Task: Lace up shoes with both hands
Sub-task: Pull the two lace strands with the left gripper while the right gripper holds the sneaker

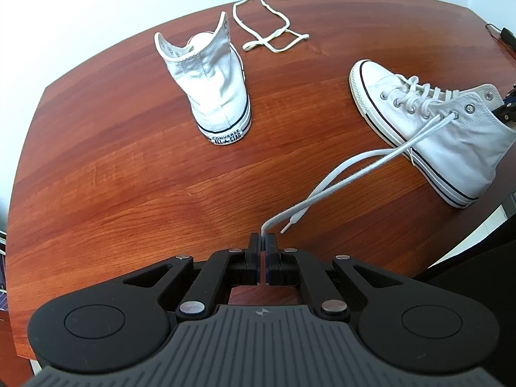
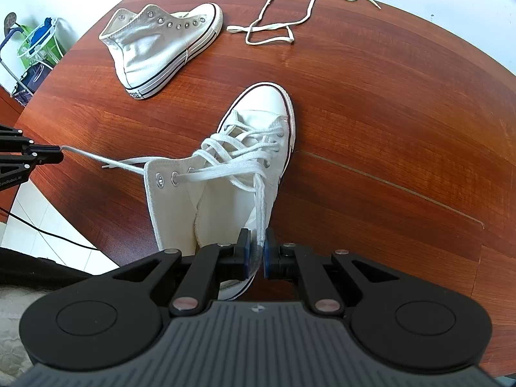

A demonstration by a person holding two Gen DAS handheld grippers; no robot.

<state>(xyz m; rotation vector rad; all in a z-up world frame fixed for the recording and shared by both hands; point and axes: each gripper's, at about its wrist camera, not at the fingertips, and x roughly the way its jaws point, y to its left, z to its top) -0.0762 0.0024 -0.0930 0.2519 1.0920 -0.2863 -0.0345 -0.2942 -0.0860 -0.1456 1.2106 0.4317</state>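
- A reddish wooden desk (image 1: 129, 177) carries everything, with a pale wall behind it.
- The laced shoe (image 2: 245, 161) stands near the desk's front edge; crossings run most of the way up, and the top eyelets look empty.
- The bare shoe (image 1: 216, 87) stands farther back, unlaced, so half the job likely remains.
- The spare lace (image 1: 271, 29) lies loose beyond it.
- The left gripper (image 1: 262, 242) has its jaws closed on one lace end (image 1: 338, 174), drawn out sideways.
- The right gripper (image 2: 257, 248) pinches the other strand.
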